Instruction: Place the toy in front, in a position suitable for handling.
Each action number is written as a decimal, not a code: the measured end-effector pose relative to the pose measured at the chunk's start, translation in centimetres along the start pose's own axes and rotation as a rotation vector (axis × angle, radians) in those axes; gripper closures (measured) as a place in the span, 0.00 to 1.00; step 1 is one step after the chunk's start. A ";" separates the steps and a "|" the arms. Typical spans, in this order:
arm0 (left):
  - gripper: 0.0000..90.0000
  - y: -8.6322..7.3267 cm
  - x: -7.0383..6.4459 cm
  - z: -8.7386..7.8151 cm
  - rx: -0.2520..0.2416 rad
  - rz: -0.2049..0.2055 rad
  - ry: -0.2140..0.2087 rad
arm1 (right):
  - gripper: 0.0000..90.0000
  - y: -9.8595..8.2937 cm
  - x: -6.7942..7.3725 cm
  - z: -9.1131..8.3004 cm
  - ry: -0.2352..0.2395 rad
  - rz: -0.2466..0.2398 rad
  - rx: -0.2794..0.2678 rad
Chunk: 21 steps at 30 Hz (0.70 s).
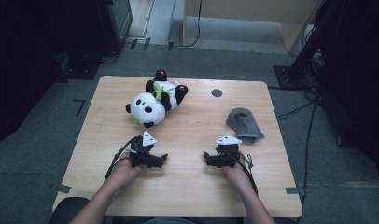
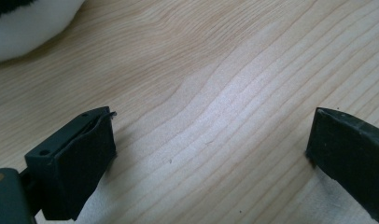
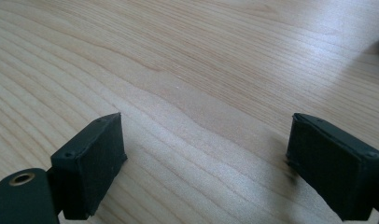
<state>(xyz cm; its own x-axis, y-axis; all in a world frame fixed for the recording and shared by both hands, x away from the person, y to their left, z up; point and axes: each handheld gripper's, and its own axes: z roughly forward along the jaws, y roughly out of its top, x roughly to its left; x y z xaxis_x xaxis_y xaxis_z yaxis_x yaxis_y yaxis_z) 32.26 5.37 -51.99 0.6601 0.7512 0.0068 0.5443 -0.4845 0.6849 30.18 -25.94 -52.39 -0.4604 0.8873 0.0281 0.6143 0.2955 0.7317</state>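
A black-and-white plush panda (image 1: 156, 99) with a green leaf lies on its back at the table's far left-centre. Its white edge shows at the top left corner of the left gripper view (image 2: 24, 28). A grey knitted hat (image 1: 244, 123) rests at the right. My left gripper (image 1: 150, 157) sits low on the wood below the panda, open, with bare wood between its jaws (image 2: 211, 144). My right gripper (image 1: 218, 158) rests left of and below the hat, open over bare wood (image 3: 204, 149).
The wooden table (image 1: 187, 186) has a dark round grommet hole (image 1: 216, 92) near its far edge. Grey carpet surrounds it, with cables (image 1: 295, 109) at the right and dark equipment stands at both sides.
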 end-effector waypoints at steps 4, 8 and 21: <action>0.01 0.0 -0.1 0.0 0.000 -0.010 0.009 | 0.12 0.0 0.0 0.0 0.000 0.001 0.001; 0.01 -0.1 -0.3 -0.1 0.000 -0.026 0.024 | 0.12 0.0 0.0 0.0 0.000 0.000 0.001; 0.01 -0.3 -0.6 -0.2 -0.002 -0.048 0.044 | 0.12 -0.1 -0.1 -0.1 0.005 0.000 0.001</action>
<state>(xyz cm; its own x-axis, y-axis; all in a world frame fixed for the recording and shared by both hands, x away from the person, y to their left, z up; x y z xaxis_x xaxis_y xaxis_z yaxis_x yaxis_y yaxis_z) 31.60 5.18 -52.00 0.6102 0.7922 0.0061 0.5736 -0.4471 0.6864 30.09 -26.04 -52.39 -0.4641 0.8852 0.0315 0.6149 0.2964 0.7308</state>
